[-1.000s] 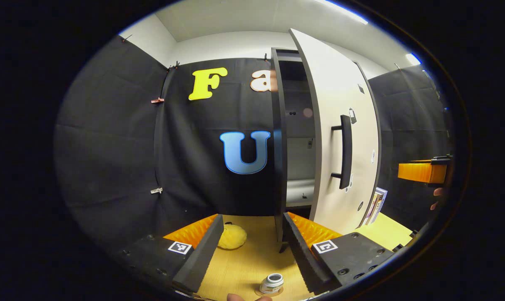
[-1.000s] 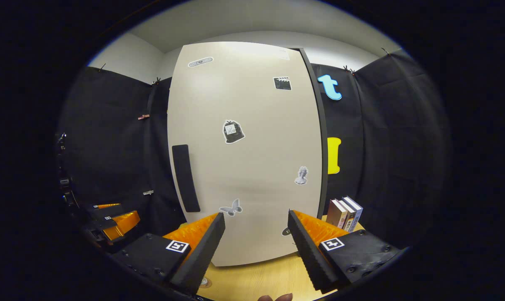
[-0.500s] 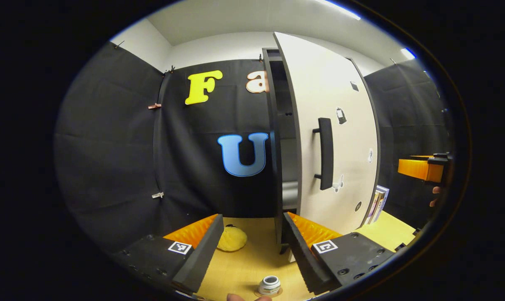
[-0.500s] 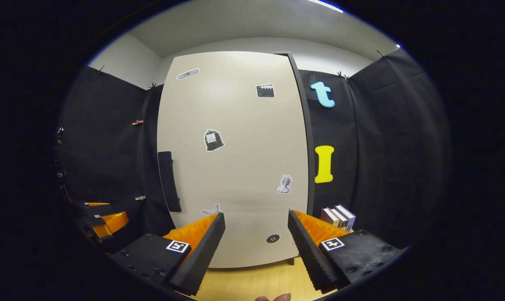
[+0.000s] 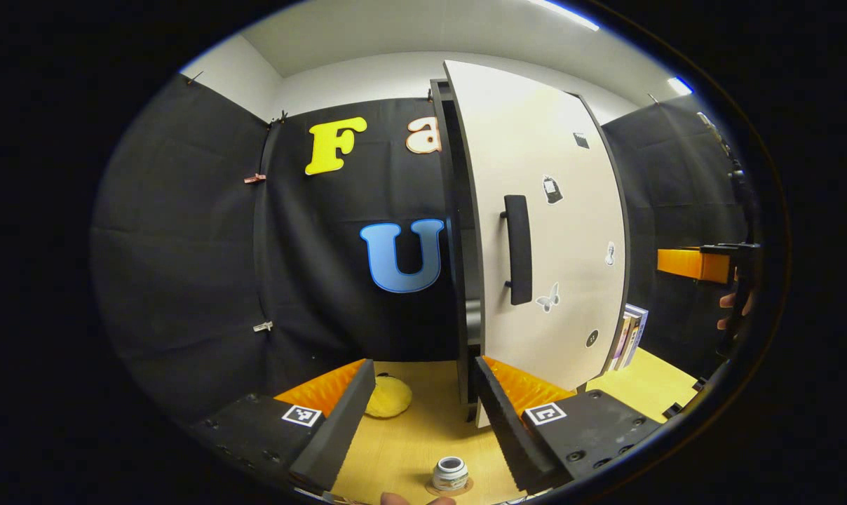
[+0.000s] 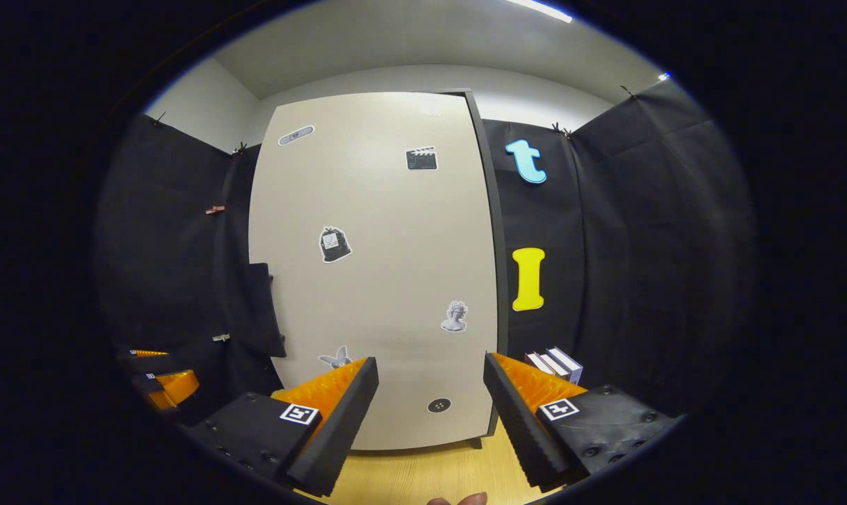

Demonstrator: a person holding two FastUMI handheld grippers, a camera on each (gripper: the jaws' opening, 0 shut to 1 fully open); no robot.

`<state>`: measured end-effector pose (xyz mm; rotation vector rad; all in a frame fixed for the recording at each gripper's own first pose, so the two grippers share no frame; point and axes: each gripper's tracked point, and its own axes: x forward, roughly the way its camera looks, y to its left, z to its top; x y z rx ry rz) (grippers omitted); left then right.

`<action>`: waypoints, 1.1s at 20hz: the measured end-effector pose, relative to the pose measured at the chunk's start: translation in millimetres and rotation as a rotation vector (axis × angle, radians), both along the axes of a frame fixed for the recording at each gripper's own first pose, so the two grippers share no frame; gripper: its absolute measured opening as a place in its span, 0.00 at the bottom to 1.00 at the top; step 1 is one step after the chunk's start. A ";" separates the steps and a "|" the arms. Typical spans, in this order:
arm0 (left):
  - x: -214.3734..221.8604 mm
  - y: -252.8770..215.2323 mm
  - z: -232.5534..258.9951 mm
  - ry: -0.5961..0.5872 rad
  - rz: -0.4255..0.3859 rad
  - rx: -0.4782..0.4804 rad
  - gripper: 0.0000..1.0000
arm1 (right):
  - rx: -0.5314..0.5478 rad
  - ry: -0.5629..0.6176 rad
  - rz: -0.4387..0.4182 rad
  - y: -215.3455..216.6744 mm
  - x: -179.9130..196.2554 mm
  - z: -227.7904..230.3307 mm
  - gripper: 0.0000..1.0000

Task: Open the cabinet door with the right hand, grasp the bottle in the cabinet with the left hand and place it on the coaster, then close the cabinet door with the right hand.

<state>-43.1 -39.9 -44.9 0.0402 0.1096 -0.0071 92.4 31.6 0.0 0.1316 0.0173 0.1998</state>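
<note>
Bottle (image 5: 451, 473) already stands on the coaster (image 5: 465, 487) on the table (image 5: 409, 449), just in front of the left hand-held gripper (image 5: 423, 407), whose jaws are wide apart and empty. Cabinet door (image 6: 374, 266) is nearly shut, a narrow gap showing at its handle (image 5: 518, 249) edge. Right hand-held gripper (image 6: 430, 407) is open, empty, facing the door, touching nothing. Left to do, I judge: final push shut.
</note>
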 end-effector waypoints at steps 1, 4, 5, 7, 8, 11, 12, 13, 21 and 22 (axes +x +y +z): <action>-2.2 0.2 -1.9 0.004 -0.002 -0.007 0.90 | 0.001 0.005 -0.005 -0.6 -2.4 -1.5 0.98; -1.2 -1.3 -4.6 0.009 -0.019 -0.018 0.90 | -0.002 0.013 -0.030 -2.4 -8.8 -3.6 0.98; -0.3 -2.1 -6.1 0.012 -0.027 -0.014 0.90 | 0.003 0.011 -0.036 -2.0 -10.8 -3.2 0.98; 2.6 -4.5 -7.5 0.017 -0.038 -0.002 0.90 | 0.015 0.012 -0.048 -1.6 -13.9 -2.9 0.98; 3.3 -5.3 -8.8 0.019 -0.043 0.002 0.90 | 0.018 0.012 -0.052 -1.4 -15.1 -2.8 0.98; 5.5 -8.1 -11.2 0.018 -0.066 -0.015 0.90 | 0.008 0.011 -0.063 1.4 -19.4 -2.2 0.98; 5.5 -8.4 -12.7 0.021 -0.071 -0.022 0.89 | 0.006 0.009 -0.065 2.7 -20.2 -1.8 0.98; 3.9 -8.0 -14.8 0.023 -0.076 -0.027 0.90 | 0.003 0.009 -0.069 3.6 -20.9 -1.8 0.98; 9.9 1.0 -17.5 0.023 -0.080 -0.040 0.90 | 0.005 -0.002 -0.074 8.7 -20.0 -6.9 0.98; 10.0 0.2 -16.9 0.023 -0.079 -0.042 0.90 | 0.005 0.002 -0.071 7.8 -20.2 -8.8 0.98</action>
